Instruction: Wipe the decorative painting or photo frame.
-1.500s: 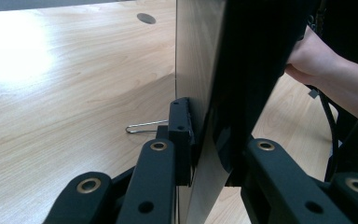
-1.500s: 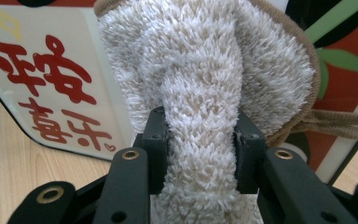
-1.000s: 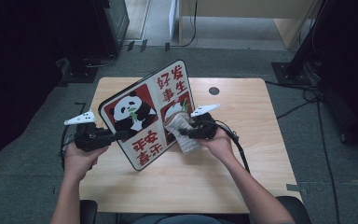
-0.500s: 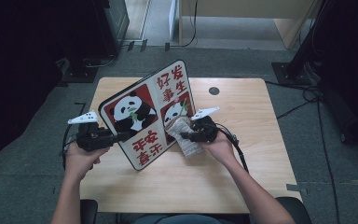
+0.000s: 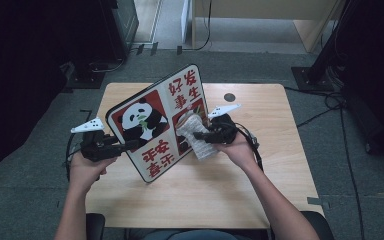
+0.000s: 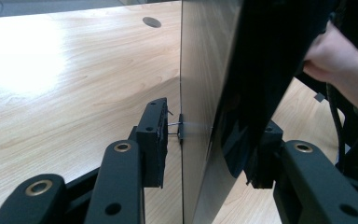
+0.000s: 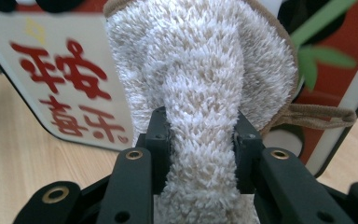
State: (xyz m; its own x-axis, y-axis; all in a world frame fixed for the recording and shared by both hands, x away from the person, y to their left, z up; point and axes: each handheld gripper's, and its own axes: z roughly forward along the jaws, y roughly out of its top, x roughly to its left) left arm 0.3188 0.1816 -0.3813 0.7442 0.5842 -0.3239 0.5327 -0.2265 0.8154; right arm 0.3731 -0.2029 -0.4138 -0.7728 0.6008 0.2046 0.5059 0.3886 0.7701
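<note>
A flat sign board (image 5: pixel 155 120) with a panda picture and red characters stands tilted on its lower edge on the wooden table (image 5: pixel 260 180). My left gripper (image 5: pixel 130 146) is at its left edge. In the left gripper view the board's edge (image 6: pixel 205 70) sits between the jaws, which have just been opening. One pad (image 6: pixel 154 135) stands clear of the board, so the gripper (image 6: pixel 209 149) is open. My right gripper (image 5: pixel 200 135) is shut on a fluffy white cloth (image 5: pixel 197 145) against the board's face. The cloth (image 7: pixel 200 70) bulges from the pinching jaws of that gripper (image 7: pixel 203 140), in front of the board (image 7: pixel 65 84).
A round grommet hole (image 5: pixel 229 97) sits in the table's far right part. The person's other hand (image 6: pixel 331 60) shows past the board's dark back side. Cables (image 5: pixel 330 100) and dark furniture lie on the floor around the table.
My right gripper, with the cloth, dipped a little and then rose slightly over the board's face. The left hand and the board have stayed where they were.
</note>
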